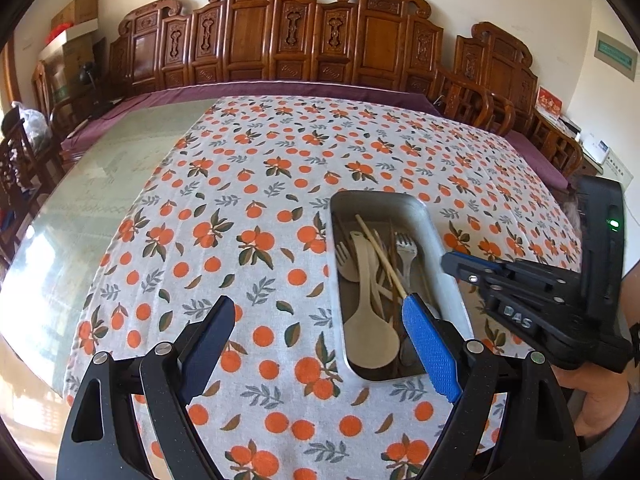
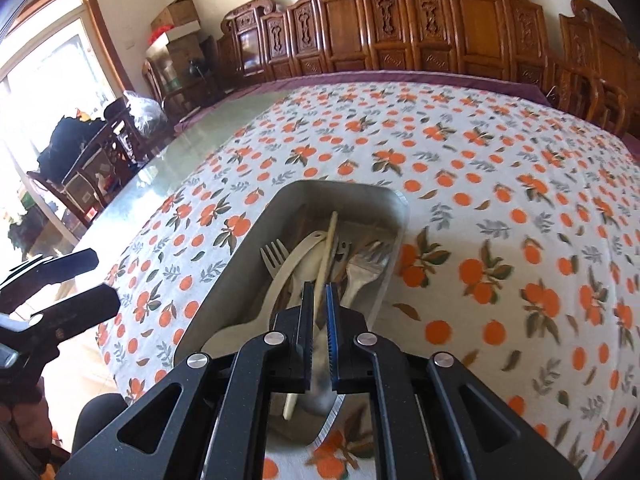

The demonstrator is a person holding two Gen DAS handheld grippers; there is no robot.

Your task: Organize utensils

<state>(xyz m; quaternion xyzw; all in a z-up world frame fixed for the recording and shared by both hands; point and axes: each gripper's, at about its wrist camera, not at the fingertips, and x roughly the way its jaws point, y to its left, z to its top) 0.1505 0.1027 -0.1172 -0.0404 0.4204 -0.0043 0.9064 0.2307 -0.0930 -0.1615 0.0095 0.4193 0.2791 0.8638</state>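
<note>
A metal tray [image 1: 436, 236] sits on the orange-print tablecloth and holds forks, a pale spoon [image 1: 366, 320] and chopsticks. My left gripper [image 1: 320, 312] is open and empty, low over the cloth just left of the tray's near end. My right gripper [image 2: 319, 300] hovers over the tray [image 2: 248, 248] with its fingers nearly closed on a pale chopstick [image 2: 326, 248] that slants up out of the tray. In the left wrist view the right gripper [image 1: 452, 260] comes in from the right, above the tray's right rim.
The tablecloth [image 1: 260, 184] covers most of a glass-topped table, with bare glass [image 1: 100, 200] at the left. Carved wooden chairs [image 1: 300, 40] line the far side. Boxes and clutter stand at the far left.
</note>
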